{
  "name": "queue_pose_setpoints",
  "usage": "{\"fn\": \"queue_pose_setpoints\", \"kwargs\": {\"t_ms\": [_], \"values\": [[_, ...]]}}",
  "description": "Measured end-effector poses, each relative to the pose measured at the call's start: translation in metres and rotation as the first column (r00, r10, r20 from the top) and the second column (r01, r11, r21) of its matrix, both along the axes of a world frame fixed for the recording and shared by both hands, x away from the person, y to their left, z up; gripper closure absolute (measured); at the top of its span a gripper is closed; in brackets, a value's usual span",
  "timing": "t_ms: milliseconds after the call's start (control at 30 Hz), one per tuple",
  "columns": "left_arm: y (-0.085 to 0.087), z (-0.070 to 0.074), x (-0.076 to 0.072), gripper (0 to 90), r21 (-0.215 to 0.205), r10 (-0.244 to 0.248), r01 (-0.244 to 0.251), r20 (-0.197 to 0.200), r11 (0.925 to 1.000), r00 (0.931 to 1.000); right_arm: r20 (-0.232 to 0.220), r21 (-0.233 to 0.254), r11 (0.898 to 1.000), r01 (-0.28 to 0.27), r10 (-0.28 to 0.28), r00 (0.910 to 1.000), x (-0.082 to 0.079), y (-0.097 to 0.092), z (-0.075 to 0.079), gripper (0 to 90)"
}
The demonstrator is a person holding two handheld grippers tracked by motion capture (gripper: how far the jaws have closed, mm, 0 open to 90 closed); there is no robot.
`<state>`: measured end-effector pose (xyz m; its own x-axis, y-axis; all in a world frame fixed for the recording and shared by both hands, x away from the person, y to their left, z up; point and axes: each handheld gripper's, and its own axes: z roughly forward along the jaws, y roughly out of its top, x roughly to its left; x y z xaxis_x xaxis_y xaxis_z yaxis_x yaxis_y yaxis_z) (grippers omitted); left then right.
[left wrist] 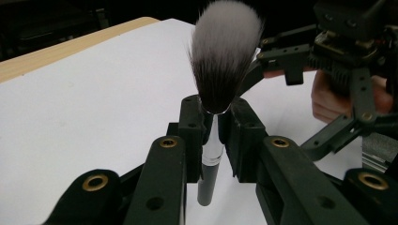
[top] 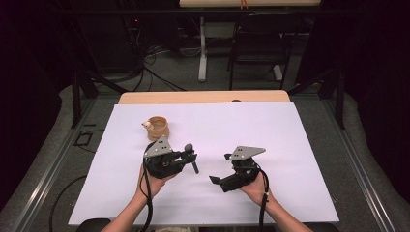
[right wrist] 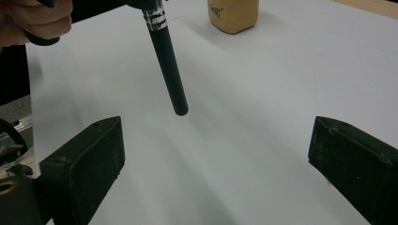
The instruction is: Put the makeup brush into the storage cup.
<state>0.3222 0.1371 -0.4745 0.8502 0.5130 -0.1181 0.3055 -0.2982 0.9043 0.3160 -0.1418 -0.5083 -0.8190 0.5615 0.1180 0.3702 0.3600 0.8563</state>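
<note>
A makeup brush (top: 195,166) with a grey-white bristle head (left wrist: 225,51), silver ferrule and black handle (right wrist: 169,65) is held upright above the white sheet. My left gripper (top: 190,155) (left wrist: 213,124) is shut on the brush's ferrule, bristles up and the handle hanging free below. To its right, my right gripper (top: 220,168) (right wrist: 216,159) stands open, its jaws spread wide with nothing between them. It faces the brush handle from a short way off and does not touch it.
A tan cup (top: 158,127) (right wrist: 233,14) stands on the white sheet (top: 270,135) behind the left gripper. The sheet covers a wooden table (top: 203,97). A chair and a table leg stand on the floor beyond the far edge.
</note>
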Motion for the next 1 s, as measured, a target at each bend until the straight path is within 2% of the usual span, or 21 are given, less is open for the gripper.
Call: {"fn": "queue_pose_setpoints", "kwargs": {"t_ms": [300, 433, 467, 533, 633, 800, 933, 1000], "values": [[0.007, -0.001, 0.0, 77.4, 0.015, 0.014, -0.014, 0.003, 0.9998, 0.9999, 0.076, 0.027, 0.999, 0.035, -0.037, 0.9964, -0.005, -0.025, 0.014, 0.4], [0.009, -0.001, 0.0, 77.5, 0.02, 0.016, -0.016, 0.002, 0.9997, 0.9999, 0.102, 0.048, 0.999, 0.025, -0.03, 0.9943, -0.008, -0.038, 0.018, 0.0], [0.009, -0.001, 0.0, 77.4, 0.017, 0.018, -0.018, 0.002, 0.9997, 0.9998, 0.12, 0.062, 0.998, 0.011, -0.018, 0.9926, -0.01, -0.042, 0.018, 0.0], [0.01, -0.002, 0.0, 77.4, 0.019, 0.018, -0.018, 0.001, 0.9996, 0.9998, 0.163, 0.055, 0.999, 0.0, -0.009, 0.9866, -0.014, -0.047, 0.02, 0.0], [0.011, -0.002, 0.001, 77.4, 0.029, 0.022, -0.022, 0.003, 0.9993, 0.9997, 0.196, 0.052, 0.999, -0.01, 0.0, 0.9805, -0.019, -0.055, 0.018, 0.0], [0.013, -0.002, 0.001, 77.4, 0.023, 0.026, -0.026, 0.006, 0.9994, 0.9996, 0.205, 0.054, 0.998, 0.017, -0.028, 0.9783, -0.026, -0.067, 0.014, 0.0], [0.015, -0.002, 0.001, 77.4, 0.025, 0.029, -0.029, 0.005, 0.9993, 0.9996, 0.225, 0.057, 0.997, 0.049, -0.061, 0.9725, -0.032, -0.075, 0.011, 0.0], [0.016, -0.002, 0.001, 77.4, 0.028, 0.035, -0.035, 0.005, 0.999, 0.9994, 0.248, 0.071, 0.996, 0.059, -0.075, 0.9659, -0.037, -0.08, 0.01, 0.0]]}}
